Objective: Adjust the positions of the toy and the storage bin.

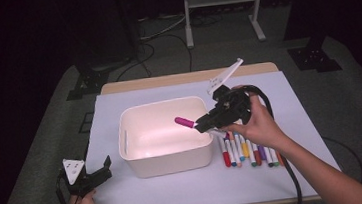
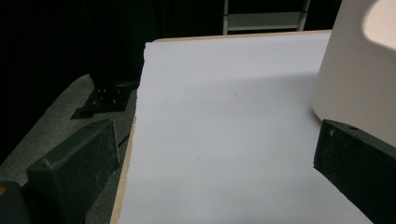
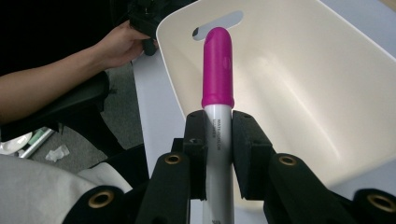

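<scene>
Dark floor and a metal stand frame surround a tabletop [image 1: 143,196] covered with a pale sheet, where a white bin [image 1: 167,158] sits near the middle. Just to its right lies a row of markers [image 1: 248,152], side by side, caps toward the person.

By my reading, the job is moving markers into the bin, and it has barely started: the bin's floor looks bare in the high view (its near wall hides a strip of it), and roughly ten markers wait in the row. None appears to be inside yet.

The right gripper [image 1: 206,123] pinches a magenta-capped marker [image 3: 217,70] by its white barrel, jaws pressed against it from both sides. The marker hangs over the bin's right part, above the rim and clear of the walls. Its long axis runs nearly level, in line with the jaws, with the capped end pointing left across the bin toward the handle slot [image 3: 217,19] in the far wall.

The left gripper [image 1: 100,174] rests low at the tabletop's front left corner, jaws spread and holding nothing, near the bin's outer wall.
</scene>
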`<state>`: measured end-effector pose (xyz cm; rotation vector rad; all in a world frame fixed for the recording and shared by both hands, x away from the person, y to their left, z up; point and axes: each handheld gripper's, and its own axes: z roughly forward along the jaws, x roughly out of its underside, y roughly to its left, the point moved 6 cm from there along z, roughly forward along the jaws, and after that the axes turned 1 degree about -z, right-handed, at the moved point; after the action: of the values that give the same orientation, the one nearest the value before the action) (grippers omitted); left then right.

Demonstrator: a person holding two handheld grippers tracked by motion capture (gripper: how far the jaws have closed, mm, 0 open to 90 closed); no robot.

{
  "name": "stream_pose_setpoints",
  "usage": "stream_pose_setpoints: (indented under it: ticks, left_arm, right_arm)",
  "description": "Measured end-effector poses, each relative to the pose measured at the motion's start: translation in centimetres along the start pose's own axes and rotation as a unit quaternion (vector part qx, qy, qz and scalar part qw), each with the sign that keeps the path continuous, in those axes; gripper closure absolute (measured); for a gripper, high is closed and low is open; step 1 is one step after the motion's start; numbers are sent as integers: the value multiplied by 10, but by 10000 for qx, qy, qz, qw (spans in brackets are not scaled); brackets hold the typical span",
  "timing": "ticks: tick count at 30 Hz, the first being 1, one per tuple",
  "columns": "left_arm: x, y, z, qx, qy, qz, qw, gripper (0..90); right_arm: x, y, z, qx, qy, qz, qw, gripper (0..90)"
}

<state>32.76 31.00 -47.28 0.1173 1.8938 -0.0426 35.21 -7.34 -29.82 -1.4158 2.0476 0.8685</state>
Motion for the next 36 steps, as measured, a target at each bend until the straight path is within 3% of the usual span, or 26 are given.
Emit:
stream_pose_setpoints:
  ticks: [13, 14, 22, 29, 36]
  left_arm:
    - [0, 0, 0, 0, 20, 30, 10000, 0]
    - [0, 0, 0, 1, 15, 27, 10000, 0]
    - [0, 0, 0, -4, 5, 11, 10000, 0]
    - [0, 0, 1, -3, 11, 13, 10000, 0]
    - [0, 0, 1, -12, 18, -2, 10000, 0]
  right_arm:
    - [-31, 3, 56, -344, 128, -315, 9988, 754]
    - [-33, 2, 66, -429, 212, -366, 9982, 754]
    - [-37, 0, 97, -551, 596, -552, 9952, 754]
    - [-39, -1, 114, -718, 743, -647, 9925, 753]
    - [-36, -2, 136, -834, 1049, -769, 9880, 752]
